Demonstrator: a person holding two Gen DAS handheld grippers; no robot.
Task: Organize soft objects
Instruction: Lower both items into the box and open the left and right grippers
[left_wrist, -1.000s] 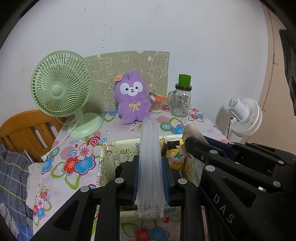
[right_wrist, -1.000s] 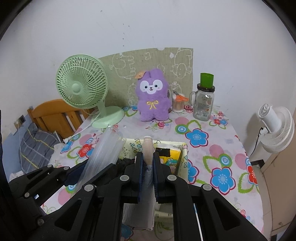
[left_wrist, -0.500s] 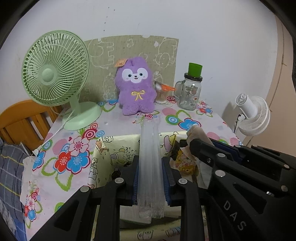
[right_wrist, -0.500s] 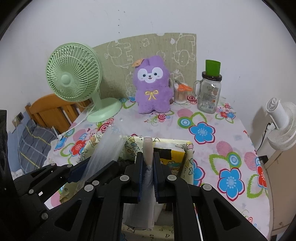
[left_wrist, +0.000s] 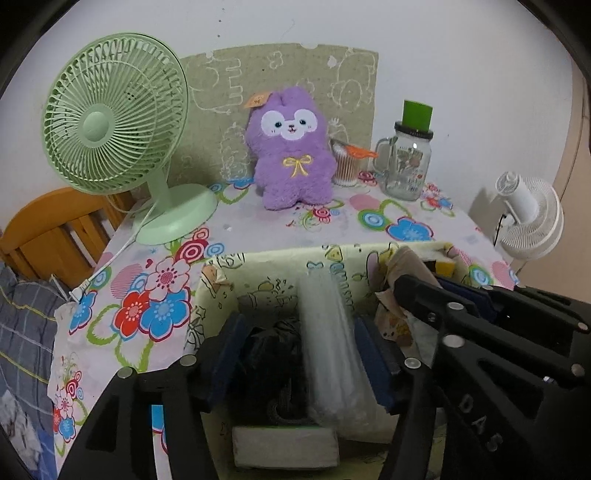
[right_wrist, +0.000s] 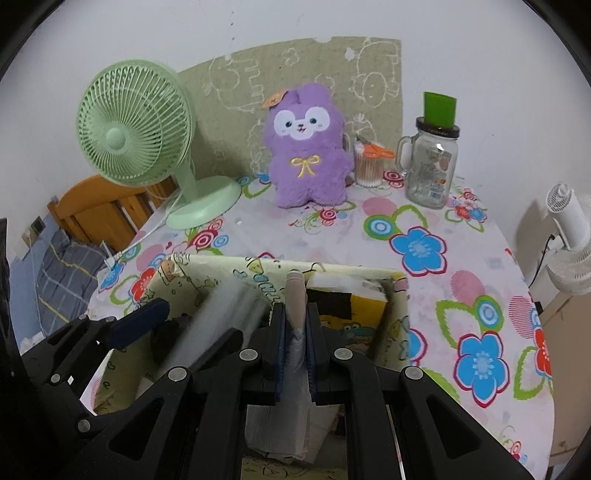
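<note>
The floral-clothed desk (right_wrist: 480, 266) carries a fan (right_wrist: 147, 147), plush (right_wrist: 308, 147), swab cup (right_wrist: 367, 166), jar (right_wrist: 432, 166) and box (right_wrist: 207, 273).

The clear plastic pack (left_wrist: 330, 343), long and blurred, slants over the open yellow cartoon-print box (left_wrist: 258, 266), between blue pads that stand apart from it. Beside it, a beige roll in thin plastic (right_wrist: 295, 314) is pinched upright over the same box. Dark cloth (left_wrist: 273, 343) lies inside.

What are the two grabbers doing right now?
Left gripper: open, its jaws have just been opening around the clear plastic bag over the box.
Right gripper: closed on a beige bundle.
</note>
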